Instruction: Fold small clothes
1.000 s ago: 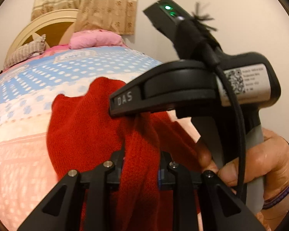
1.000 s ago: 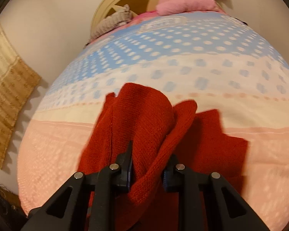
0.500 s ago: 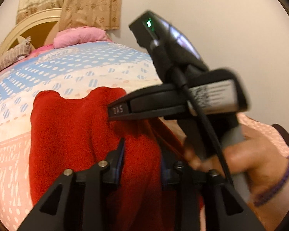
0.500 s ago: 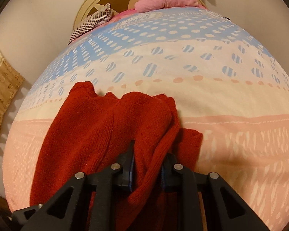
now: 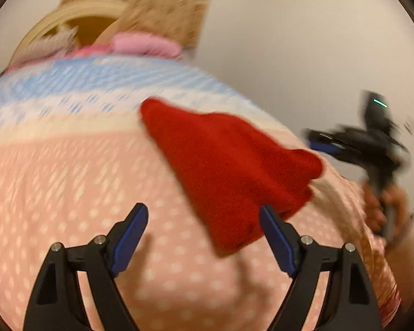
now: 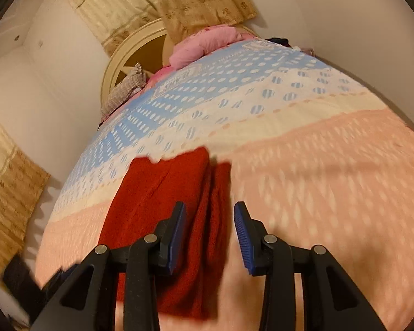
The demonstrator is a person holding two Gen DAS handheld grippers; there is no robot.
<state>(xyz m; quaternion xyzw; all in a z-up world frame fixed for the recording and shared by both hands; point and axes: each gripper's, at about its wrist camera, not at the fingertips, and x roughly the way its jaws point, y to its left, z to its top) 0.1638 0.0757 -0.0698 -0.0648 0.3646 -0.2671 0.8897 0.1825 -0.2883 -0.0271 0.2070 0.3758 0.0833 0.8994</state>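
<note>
While both tools hang over the bed, the scene reads as follows.

Red garment (image 6: 174, 220): a knitted piece lying folded on the pink part of the bedspread, its far edge reaching the cream band; in the left wrist view (image 5: 229, 171) it is blurred.
Left hand-held gripper (image 5: 204, 237): jaws spread wide, blue pads bare, nothing between them; the garment's near corner lies on the bed between and beyond the tips.
Right hand-held gripper (image 6: 209, 237): jaws parted, gripping nothing; the garment lies under the left finger and in the gap.
Right hand-held gripper, from the left wrist (image 5: 356, 143): a blurred black shape past the garment's right edge, with a hand (image 5: 383, 207) on its handle.
Bedspread (image 6: 331, 179): pink with pale dots near, cream and blue bands farther off.
Pink pillow (image 6: 204, 44): at the head of the bed, against the cream headboard (image 6: 124, 55).
Striped cushion (image 6: 124, 91): beside the pillow, nearer the wall.
Curtain (image 6: 157, 2): tan patterned cloth above the headboard.
</note>
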